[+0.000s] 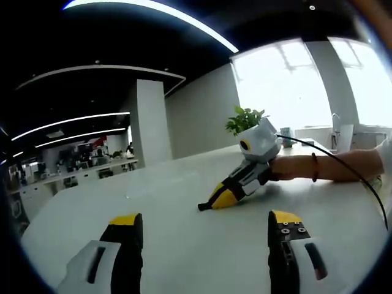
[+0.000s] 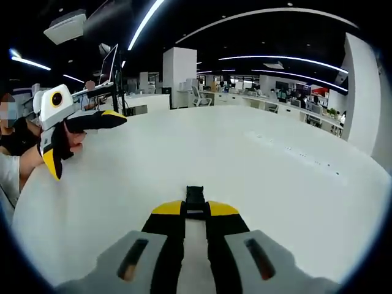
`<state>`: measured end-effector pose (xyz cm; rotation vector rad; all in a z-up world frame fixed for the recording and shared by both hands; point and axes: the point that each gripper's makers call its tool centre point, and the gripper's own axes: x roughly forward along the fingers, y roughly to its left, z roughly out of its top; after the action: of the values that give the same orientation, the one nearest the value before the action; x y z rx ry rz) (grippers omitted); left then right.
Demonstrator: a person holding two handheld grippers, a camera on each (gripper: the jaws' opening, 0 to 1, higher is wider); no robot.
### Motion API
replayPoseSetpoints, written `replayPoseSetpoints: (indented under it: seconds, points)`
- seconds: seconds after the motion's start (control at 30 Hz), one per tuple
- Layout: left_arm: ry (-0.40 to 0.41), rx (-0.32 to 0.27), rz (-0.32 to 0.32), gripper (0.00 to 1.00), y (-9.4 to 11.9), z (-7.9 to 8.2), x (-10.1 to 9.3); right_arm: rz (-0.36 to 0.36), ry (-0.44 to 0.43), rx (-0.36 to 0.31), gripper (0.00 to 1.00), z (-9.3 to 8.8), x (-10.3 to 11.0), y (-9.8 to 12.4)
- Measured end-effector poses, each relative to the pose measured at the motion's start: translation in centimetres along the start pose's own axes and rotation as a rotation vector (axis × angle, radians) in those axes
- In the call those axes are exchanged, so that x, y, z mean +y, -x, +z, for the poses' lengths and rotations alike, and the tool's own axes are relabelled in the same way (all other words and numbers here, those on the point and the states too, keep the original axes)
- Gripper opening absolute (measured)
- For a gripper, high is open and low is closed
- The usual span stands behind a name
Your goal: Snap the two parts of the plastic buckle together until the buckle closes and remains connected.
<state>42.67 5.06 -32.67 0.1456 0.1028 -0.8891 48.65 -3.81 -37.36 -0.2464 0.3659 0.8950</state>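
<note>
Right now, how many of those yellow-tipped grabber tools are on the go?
2. The left gripper hovers open over the white table. The right gripper rests low on it, jaws shut on a small black buckle.

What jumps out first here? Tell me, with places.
In the right gripper view, the right gripper is shut on a small black buckle part over the white table. In the left gripper view, the left gripper stands open, with a potted plant at the table's far edge.

Black buckle (image 2: 195, 201) on white table, pinched between yellow-tipped jaws.
</note>
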Motion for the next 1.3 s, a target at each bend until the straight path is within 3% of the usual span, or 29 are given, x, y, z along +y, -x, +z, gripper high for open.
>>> replayPoseSetpoints:
  seconds: [0.9, 1.2, 1.3]
  points:
    - [-0.005, 0.001, -0.007, 0.85, 0.13, -0.02, -0.47, 0.031, 0.009, -0.014, 0.12, 0.11, 0.19, -0.15]
    - [-0.003, -0.002, -0.007, 0.84, 0.2, 0.08, -0.49, 0.02, 0.01, -0.015, 0.26, 0.26, -0.28, -0.2]
    - [-0.004, -0.003, -0.005, 0.84, 0.21, 0.1, -0.44, 0.007, 0.025, -0.018, 0.35, 0.32, -0.66, -0.19]
